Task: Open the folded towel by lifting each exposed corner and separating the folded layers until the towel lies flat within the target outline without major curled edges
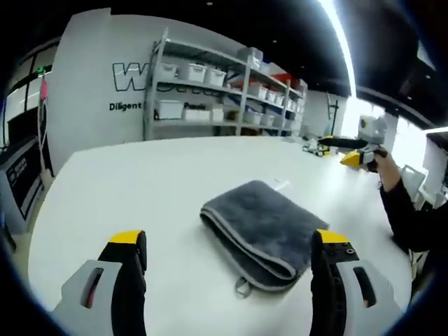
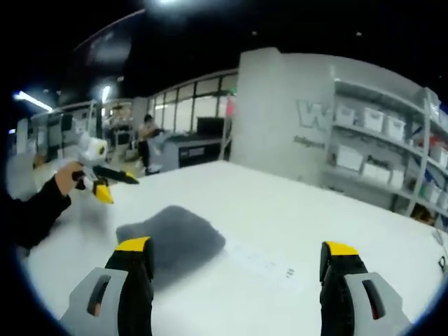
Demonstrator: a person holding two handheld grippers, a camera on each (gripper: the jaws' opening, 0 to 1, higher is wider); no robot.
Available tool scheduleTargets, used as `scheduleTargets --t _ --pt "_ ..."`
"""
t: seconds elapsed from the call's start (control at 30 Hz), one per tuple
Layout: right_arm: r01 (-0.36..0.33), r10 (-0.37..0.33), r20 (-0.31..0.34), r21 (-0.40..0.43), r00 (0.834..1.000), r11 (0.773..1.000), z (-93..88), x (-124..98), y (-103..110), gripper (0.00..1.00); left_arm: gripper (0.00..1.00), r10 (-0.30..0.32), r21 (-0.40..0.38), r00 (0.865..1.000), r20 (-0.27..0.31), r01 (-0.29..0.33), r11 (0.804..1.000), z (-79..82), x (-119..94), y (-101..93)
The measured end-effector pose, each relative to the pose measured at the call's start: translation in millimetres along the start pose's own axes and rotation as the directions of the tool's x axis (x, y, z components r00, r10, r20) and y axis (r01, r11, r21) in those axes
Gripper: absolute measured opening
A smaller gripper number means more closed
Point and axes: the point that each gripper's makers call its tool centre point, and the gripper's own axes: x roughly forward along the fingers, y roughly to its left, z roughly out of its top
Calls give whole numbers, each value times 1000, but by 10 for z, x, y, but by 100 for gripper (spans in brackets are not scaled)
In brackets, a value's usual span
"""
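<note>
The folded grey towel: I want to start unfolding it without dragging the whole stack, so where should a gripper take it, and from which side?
Probably the top layer's corner by the small hang loop, at the folded grey towel's near edge. There the pale-trimmed layer edges lie stacked and exposed; the far-left side looks like a closed, rounded fold. The open left gripper already faces that edge, so come in low over the white table.

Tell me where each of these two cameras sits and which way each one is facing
Left gripper view: rides the left gripper, looking across the table at the folded towel and shelves; its open jaws show, and the right gripper in a sleeved hand.
Right gripper view: rides the right gripper, facing the towel and windows; its open jaws show, and the left gripper.
Shared: towel, table, shelves, each other's gripper.
</note>
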Motion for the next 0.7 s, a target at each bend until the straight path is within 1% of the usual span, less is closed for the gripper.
scheduleTargets --t 0.1,0.2,0.27,0.33,0.4,0.5,0.6,0.7 --pt "-2 2 -5 -10 1000 1000 -3 1 52 100 96 7 16 1000 -16 -7 1000 -31 14 -13" --pt "-12 12 -1 -4 1000 1000 3 24 97 100 94 0 17 1000 -27 1 1000 -56 27 -37" --pt "-22 22 -14 0 1000 1000 -50 90 135 98 94 -12 3 1000 -27 12 1000 -69 57 -49" --pt "-34 34 -40 9 999 999 -124 149 163 96 93 -28 -16 999 -30 28 999 -101 87 -73" --pt "-43 43 -56 7 997 999 -171 188 197 96 93 -37 -19 998 -47 36 999 -155 122 -89" --pt "-47 47 -59 4 997 999 -175 190 214 96 92 -41 -18 998 -54 40 999 -172 133 -97" --pt "-51 52 -53 20 997 999 -172 195 215 95 88 -60 -32 997 -56 58 998 -184 151 -119" --pt "-67 69 -60 42 996 997 -219 249 258 94 88 -62 -47 996 -56 60 997 -209 170 -114"
